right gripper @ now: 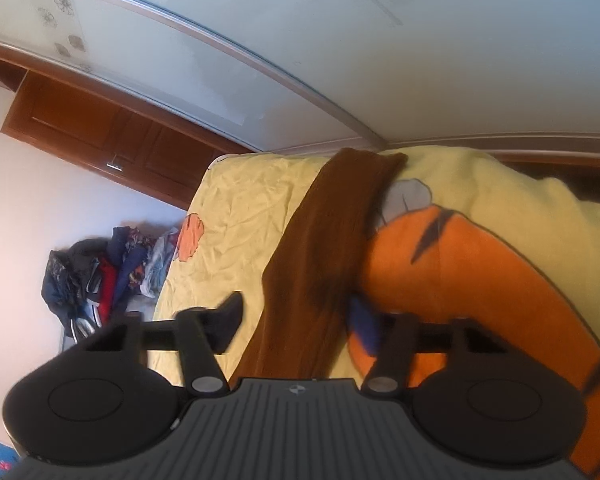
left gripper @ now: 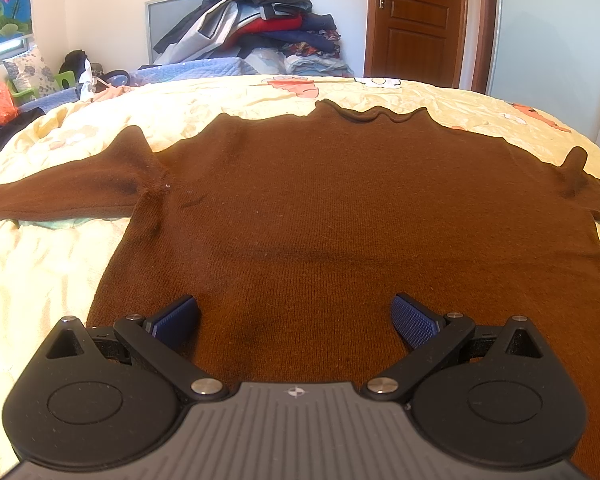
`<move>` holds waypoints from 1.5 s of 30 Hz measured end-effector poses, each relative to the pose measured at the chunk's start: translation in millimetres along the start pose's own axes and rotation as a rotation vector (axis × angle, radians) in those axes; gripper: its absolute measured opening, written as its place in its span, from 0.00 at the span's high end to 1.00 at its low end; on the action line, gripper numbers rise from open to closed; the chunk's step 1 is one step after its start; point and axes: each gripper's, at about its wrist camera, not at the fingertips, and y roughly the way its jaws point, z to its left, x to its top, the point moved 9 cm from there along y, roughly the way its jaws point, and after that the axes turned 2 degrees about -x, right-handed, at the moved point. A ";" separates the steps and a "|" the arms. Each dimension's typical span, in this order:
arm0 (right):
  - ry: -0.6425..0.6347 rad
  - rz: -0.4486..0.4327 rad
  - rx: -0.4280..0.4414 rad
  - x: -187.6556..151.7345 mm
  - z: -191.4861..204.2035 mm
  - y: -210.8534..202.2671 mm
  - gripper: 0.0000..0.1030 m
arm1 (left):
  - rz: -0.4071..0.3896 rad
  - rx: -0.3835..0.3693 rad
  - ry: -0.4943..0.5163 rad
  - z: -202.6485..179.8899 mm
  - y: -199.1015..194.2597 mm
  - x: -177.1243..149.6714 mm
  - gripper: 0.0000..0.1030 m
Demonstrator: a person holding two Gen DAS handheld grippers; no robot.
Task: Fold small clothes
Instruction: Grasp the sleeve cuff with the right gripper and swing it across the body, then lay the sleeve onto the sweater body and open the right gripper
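Note:
A brown knit sweater (left gripper: pixel 320 208) lies flat on the yellow bedsheet (left gripper: pixel 40 272), collar at the far side, sleeves spread to left and right. My left gripper (left gripper: pixel 294 320) is open, its blue pads above the sweater's near hem, holding nothing. In the right wrist view the camera is rolled sideways. The sweater's right sleeve (right gripper: pixel 320 264) runs across the sheet between the fingers of my right gripper (right gripper: pixel 296 320), which is open around it; the jaws stand wide apart on either side of the sleeve.
A pile of clothes (left gripper: pixel 260 24) stands beyond the bed's far edge by a wooden door (left gripper: pixel 416 20). A sliding wardrobe (left gripper: pixel 552 60) is at the right. Clutter (left gripper: pixel 40 84) sits at the far left. An orange cartoon print (right gripper: pixel 480 288) marks the sheet.

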 end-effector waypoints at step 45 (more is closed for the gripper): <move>-0.571 0.492 0.349 -365.6 137.3 -44.7 0.20 | 0.115 -0.132 -0.143 -32.8 61.6 85.9 0.00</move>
